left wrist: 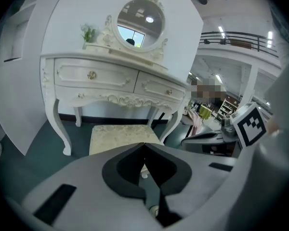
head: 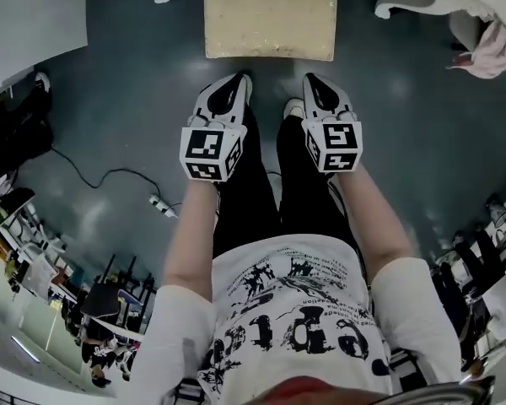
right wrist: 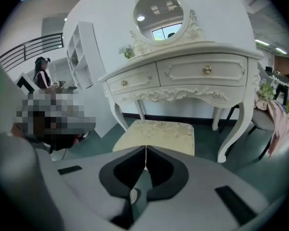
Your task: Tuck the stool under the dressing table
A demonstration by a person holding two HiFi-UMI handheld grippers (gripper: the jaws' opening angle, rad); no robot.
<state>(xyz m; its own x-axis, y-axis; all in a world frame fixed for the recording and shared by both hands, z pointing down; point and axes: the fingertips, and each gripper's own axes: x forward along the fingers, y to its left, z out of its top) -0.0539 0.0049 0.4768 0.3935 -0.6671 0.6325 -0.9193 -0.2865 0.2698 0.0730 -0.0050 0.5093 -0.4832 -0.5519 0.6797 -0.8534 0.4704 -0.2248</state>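
- Dark floor [head: 110, 99] spreads out beneath me.
- White dressing table [right wrist: 183, 76] stands ahead, against the wall.
- Stool [head: 270, 15] sits between its front legs.
- My left gripper [head: 239, 81] and right gripper [head: 310, 81] are closed tight, holding nothing.

White T-shirt [head: 297, 310] with black print, short white sleeves [head: 179, 332], black trousers [head: 251, 194], white-and-black left gripper [head: 239, 81] and right gripper [head: 310, 81], black-and-white marker cube [head: 211, 152] on each
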